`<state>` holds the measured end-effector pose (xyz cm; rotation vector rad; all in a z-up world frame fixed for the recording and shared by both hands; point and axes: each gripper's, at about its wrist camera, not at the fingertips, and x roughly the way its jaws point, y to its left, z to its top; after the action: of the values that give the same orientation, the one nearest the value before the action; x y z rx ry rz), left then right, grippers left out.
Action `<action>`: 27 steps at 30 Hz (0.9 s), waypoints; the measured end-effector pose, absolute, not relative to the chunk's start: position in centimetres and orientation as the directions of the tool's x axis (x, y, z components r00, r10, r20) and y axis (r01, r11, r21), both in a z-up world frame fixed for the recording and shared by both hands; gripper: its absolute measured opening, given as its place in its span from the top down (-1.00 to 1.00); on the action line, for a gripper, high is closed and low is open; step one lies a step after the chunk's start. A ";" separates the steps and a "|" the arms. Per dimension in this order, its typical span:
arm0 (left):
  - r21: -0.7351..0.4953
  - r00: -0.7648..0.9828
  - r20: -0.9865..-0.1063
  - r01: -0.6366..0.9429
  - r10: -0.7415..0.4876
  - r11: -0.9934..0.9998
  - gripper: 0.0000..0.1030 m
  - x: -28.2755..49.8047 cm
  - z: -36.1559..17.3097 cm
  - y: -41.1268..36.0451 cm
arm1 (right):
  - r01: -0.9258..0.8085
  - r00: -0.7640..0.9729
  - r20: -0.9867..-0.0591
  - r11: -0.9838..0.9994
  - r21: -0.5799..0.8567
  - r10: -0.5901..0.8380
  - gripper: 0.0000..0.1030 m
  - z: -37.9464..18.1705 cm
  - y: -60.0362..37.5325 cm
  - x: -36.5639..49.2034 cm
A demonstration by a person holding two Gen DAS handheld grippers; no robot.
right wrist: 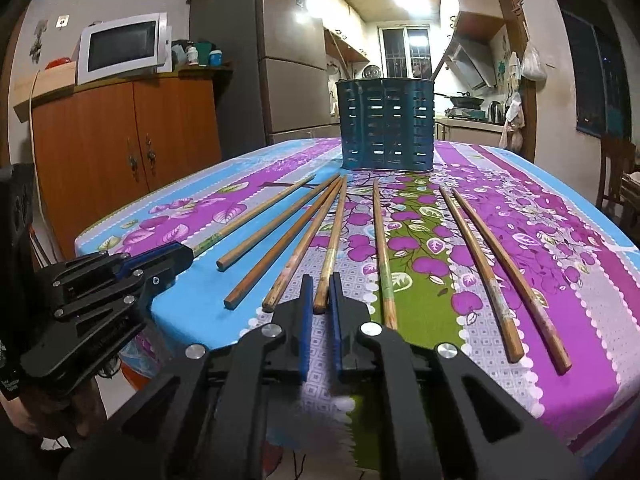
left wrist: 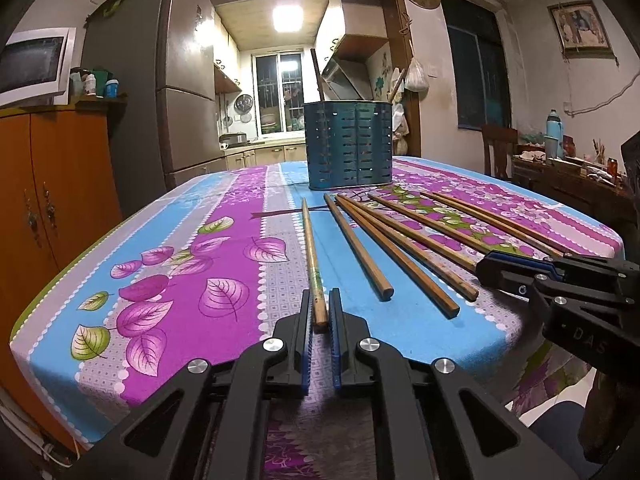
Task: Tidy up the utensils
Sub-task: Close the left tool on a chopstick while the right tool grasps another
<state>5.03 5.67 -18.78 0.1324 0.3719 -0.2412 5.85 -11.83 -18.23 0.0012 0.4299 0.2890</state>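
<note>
Gripping one chopstick apiece at the near edge of the bench (left wrist: 192, 240), the left gripper (left wrist: 320, 312) and right gripper (right wrist: 322, 296) have their jaws drawn in narrow, each pair closed on the butt end of a wooden stick. The left holds the leftmost chopstick (left wrist: 312, 256); the right holds the fourth chopstick from the left (right wrist: 332, 248). Judging from the layout, the step is lifting both sticks toward the blue slotted holder (right wrist: 386, 124), which stands upright near the far edge. Doing it well likely means raising each stick clear of its neighbours before swinging it, then tipping it upright over the rim; held so near the end, a stick may pivot in the grip. Six more chopsticks lie fanned across the flowered cloth, tips pointing toward the holder, their wood worn and faded in patches. One stick (left wrist: 318, 76) already stands inside the holder.
</note>
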 end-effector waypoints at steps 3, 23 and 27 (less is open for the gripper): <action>0.082 0.902 -0.378 0.258 -0.210 0.963 0.84 5.1 -18.7 5.7 | -0.270 0.870 -0.408 0.960 0.071 0.275 0.88 -18.1 -12.1 5.9; 0.144 0.967 -0.084 0.251 -0.241 0.957 0.85 4.0 -7.1 5.1 | -0.336 0.932 -0.173 0.939 -0.074 0.320 0.90 -4.6 -13.3 6.0; 0.130 0.965 -0.070 0.261 -0.254 0.956 0.85 5.9 -4.8 5.1 | -0.363 0.922 -0.168 0.929 -0.068 0.347 0.90 -1.8 -13.6 8.3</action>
<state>5.85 5.13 -4.84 0.1386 0.0529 -0.2618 8.32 -13.59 -1.81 -0.0990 0.1547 0.3651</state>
